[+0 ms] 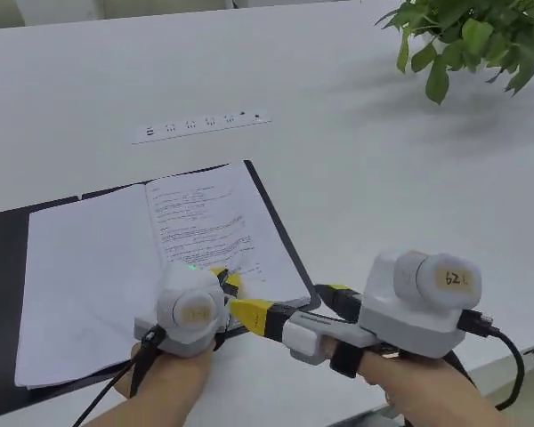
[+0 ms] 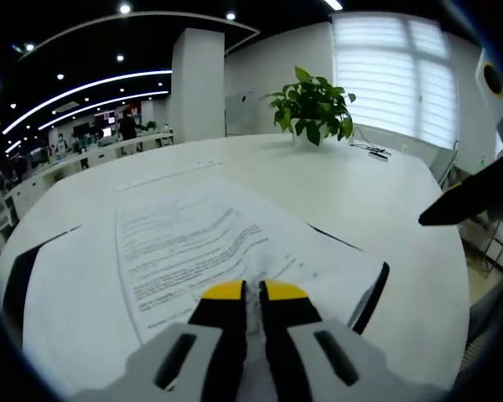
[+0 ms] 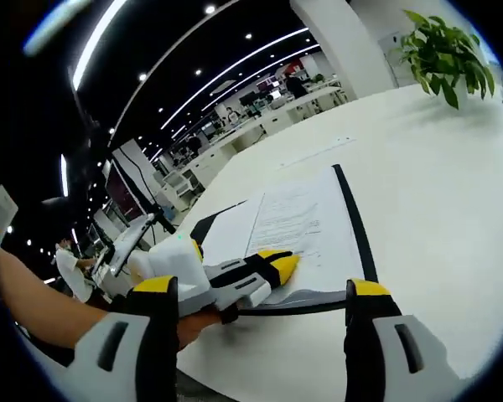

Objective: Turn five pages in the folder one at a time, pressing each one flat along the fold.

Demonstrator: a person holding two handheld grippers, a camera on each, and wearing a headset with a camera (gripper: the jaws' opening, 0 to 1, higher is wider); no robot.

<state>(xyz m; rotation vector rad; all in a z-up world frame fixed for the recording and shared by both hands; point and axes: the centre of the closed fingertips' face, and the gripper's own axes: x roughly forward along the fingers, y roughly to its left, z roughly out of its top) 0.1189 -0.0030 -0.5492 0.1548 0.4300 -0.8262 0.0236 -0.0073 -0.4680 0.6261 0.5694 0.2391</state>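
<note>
Left fingers [image 2: 225, 295] nearly closed at near edge of printed page [image 1: 205, 222], can't tell if nipping it. Right fingers [image 3: 367, 293] wide open, empty, just right. Folder [image 1: 0, 267] open, near left on surface [image 1: 383, 160]. Likely starting a turn: next lift sheet, swing left, press fold.

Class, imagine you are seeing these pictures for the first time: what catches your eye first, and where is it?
The open folder with its printed page lies at the near edge of the white table. The left gripper, jaws almost together, sits over the page's near edge, the right gripper wide open beside it. A leafy plant stands far right.
</note>
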